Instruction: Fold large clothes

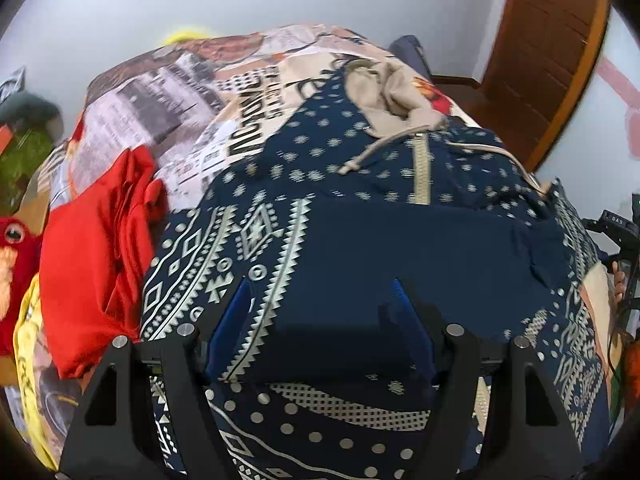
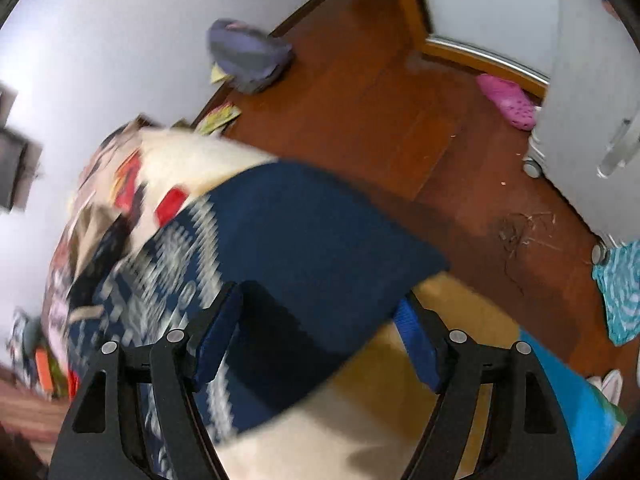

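Note:
A navy hoodie [image 1: 400, 208] with white patterned bands, a beige zipper and drawstrings lies spread on the bed. Its folded navy edge runs between the blue pads of my left gripper [image 1: 320, 292], whose jaws stand wide apart. In the right wrist view, blurred by motion, a plain navy flap of the same hoodie [image 2: 320, 232] lies across the gap of my right gripper [image 2: 320, 300], which is also wide open. Neither gripper pinches the cloth.
A red garment [image 1: 96, 248] lies left of the hoodie on the printed bedspread [image 1: 168, 96]. A beige garment [image 1: 384, 92] lies beyond the hood. The wooden floor [image 2: 380, 100] holds a pink clog [image 2: 508, 100], a purple bag [image 2: 248, 56] and a teal cloth [image 2: 620, 292].

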The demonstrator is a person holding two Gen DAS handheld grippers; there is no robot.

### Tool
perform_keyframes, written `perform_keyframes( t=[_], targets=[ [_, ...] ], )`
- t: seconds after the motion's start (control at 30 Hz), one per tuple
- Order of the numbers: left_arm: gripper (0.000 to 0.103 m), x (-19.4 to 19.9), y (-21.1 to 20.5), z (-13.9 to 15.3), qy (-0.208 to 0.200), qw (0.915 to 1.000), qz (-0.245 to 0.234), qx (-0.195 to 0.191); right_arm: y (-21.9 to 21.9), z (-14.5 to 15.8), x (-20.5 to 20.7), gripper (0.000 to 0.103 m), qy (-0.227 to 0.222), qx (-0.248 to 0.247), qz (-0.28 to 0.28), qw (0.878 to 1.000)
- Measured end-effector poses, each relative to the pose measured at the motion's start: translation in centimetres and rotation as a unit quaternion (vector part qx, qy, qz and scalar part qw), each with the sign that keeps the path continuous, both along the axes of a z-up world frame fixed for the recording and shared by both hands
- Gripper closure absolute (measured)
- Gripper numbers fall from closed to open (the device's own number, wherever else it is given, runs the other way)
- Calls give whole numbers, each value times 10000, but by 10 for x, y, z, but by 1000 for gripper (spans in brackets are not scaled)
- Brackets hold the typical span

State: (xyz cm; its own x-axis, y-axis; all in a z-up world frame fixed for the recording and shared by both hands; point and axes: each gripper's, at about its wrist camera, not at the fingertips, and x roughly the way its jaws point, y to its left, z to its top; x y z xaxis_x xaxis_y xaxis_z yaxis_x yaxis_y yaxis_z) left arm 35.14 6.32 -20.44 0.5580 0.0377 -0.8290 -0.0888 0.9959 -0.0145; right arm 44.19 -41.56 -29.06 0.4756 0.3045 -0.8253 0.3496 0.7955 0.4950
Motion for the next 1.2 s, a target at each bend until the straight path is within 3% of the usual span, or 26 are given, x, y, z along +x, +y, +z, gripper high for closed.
perform_keyframes(
  t=[0.1,0.2,0.23,0.27,0.4,0.5,0.67,0.8,0.97,1.2],
  targets=[
    [32,-5,8,-1,-10,9998,158,-73,1,-2,9,39,41,-66,-290,9995],
    [32,-9,12,0,-6,9998,186,-55,7,11,14,67,-19,-303,-330,9990],
    [32,-11,13,1,-20,9998,183,-13,11,18,14,85,-83,-414,-246,9988],
    [32,-13,14,3,-39,9998,177,36,15,24,15,92,-166,-501,-170,9985],
    [32,-24,17,13,-183,9995,173,166,41,77,0,94,-988,-1176,318,9876],
    [32,-30,19,21,-265,9994,174,130,64,120,-14,94,-1581,-1348,659,9759],
    [32,-46,22,36,-441,9988,144,127,112,182,-38,95,-2352,-1224,1355,9546],
    [32,-59,26,45,-569,9981,103,222,158,207,-59,95,-2689,-1001,2032,9362],
    [32,-75,30,53,-657,9973,11,333,222,188,-72,94,-2360,-949,2994,9196],
    [32,-95,41,50,-561,9979,-39,306,270,101,-74,94,-884,-881,3562,9260]
  ],
)
